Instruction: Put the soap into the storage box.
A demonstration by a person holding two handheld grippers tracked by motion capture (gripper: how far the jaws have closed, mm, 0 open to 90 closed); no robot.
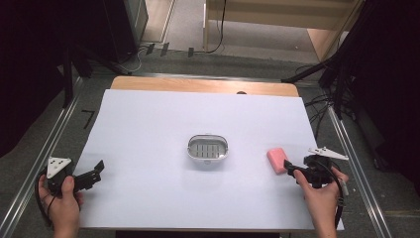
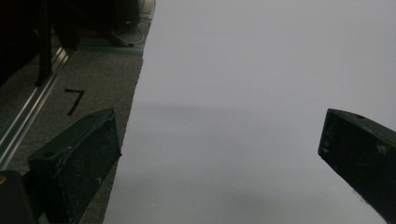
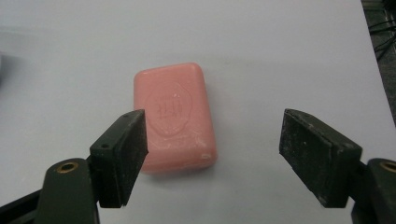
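Two grippers flank a soap dish (image 1: 208,148) in the high view: the left gripper (image 1: 96,169) well left, the right gripper (image 1: 288,168) partly covering a pink soap bar (image 1: 276,158) right of the dish. Left gripper view: jaws spread over the white sheet (image 2: 243,93). Right gripper view: jaws spread, one hiding the bar's near corner; its long axis runs away from the camera, its embossed stamp illegible.

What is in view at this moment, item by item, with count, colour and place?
Soap bar: one, pink, lying flat on the sheet's right side, just ahead of the right gripper.
Soap dish: one, white with a slotted grey insert, at the middle of the sheet.
Sheet: one, white, covering the table.
Table: one, wooden, its far edge showing beyond the sheet.
Left gripper: one, black, open, at the sheet's near left edge.
Right gripper: one, black, open, jaws apart with the soap just beyond them.
Hands: two, each holding a gripper.
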